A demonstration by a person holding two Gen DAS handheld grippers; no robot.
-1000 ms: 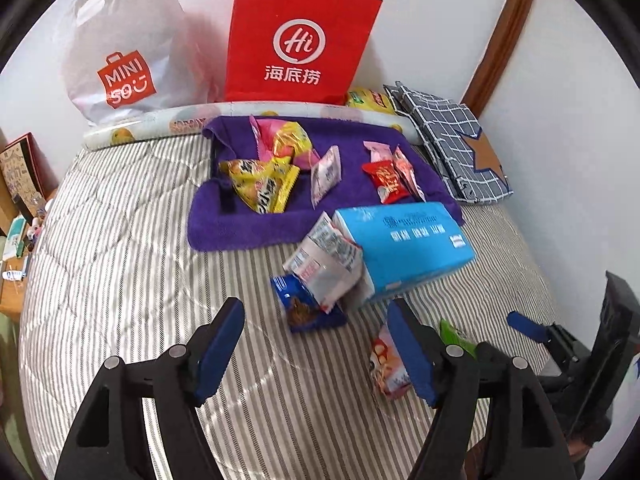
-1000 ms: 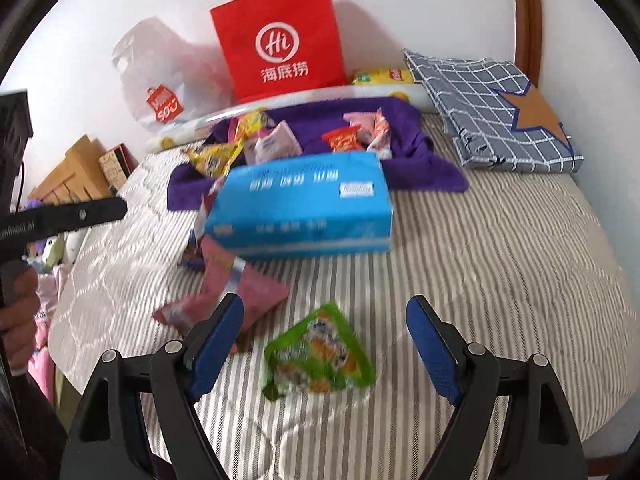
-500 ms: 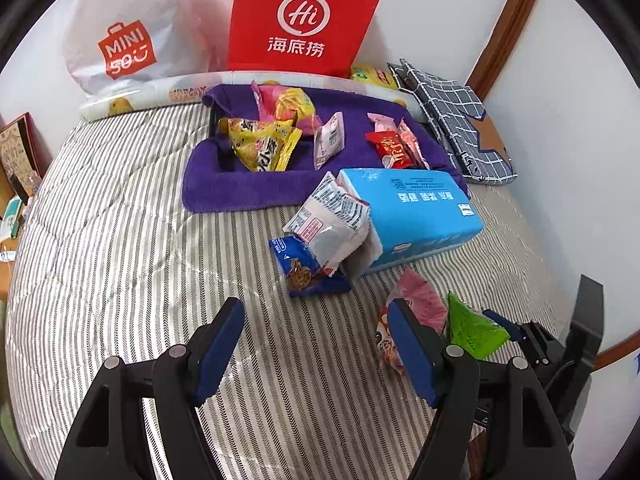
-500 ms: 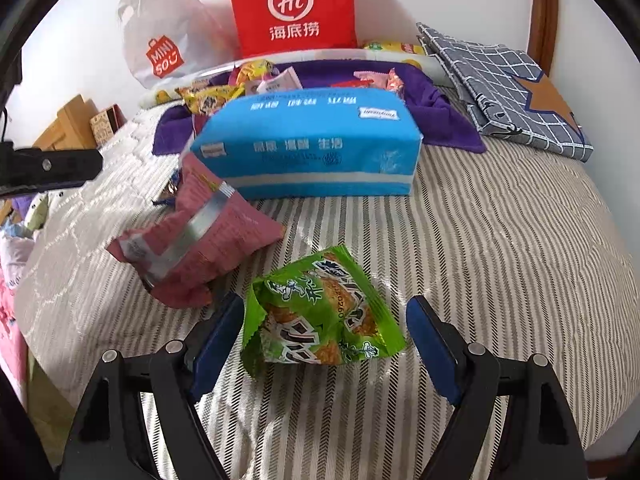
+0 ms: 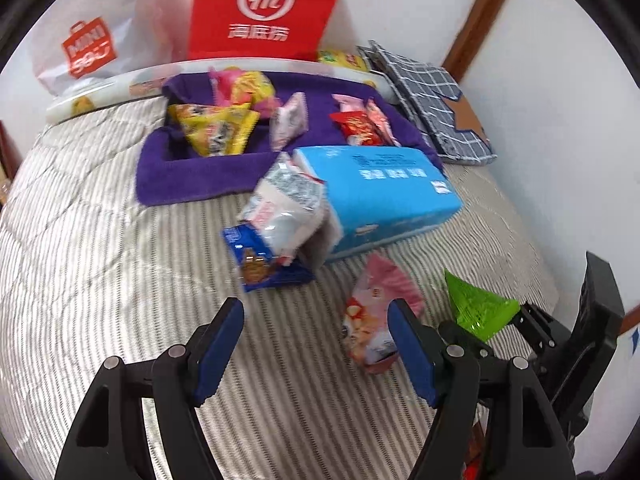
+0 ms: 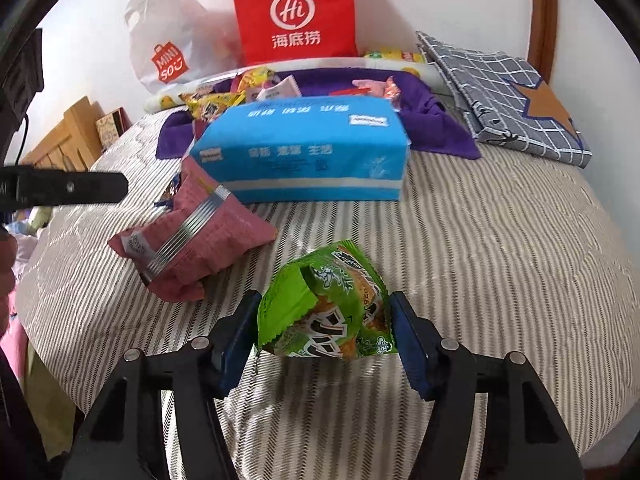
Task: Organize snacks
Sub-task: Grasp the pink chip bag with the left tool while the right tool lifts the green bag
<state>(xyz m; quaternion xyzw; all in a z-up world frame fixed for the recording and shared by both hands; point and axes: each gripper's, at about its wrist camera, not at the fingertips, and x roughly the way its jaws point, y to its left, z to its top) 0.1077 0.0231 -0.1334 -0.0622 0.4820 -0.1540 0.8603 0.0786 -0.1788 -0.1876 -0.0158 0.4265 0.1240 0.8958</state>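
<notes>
Closing around the green snack packet (image 6: 325, 312), the right claw (image 6: 322, 334) has its blue pads against both crumpled sides of the packet, which sits on the striped bed cover (image 6: 500, 260) between them. Just ahead and to the claw's left lies a dusty-pink packet (image 6: 192, 248) with a silver seam; its small print is too blurred to read. Straight ahead beyond both is a blue tissue pack (image 6: 308, 152) with white Chinese characters I cannot make out. Behind it a purple towel (image 6: 436, 128) carries more snacks, and against the wall stand a red paper bag (image 6: 296, 12) marked "Hi" with 海底捞 beneath, and a white plastic bag (image 6: 168, 40) printed "MINI SO". Far right of the claw lies a grey checked pillow (image 6: 504, 96) with a brown star.

The left claw (image 5: 316, 354) is released and opening, with only bed cover between its pads. The pink packet (image 5: 374, 316) lies just ahead, partly behind its right pad. Further ahead a blue biscuit packet (image 5: 256, 260) lies under a white packet (image 5: 284, 212) leaning on the tissue pack (image 5: 380, 192). On the towel (image 5: 192, 180) sit a yellow packet (image 5: 216, 132) and a red packet (image 5: 356, 128).
</notes>
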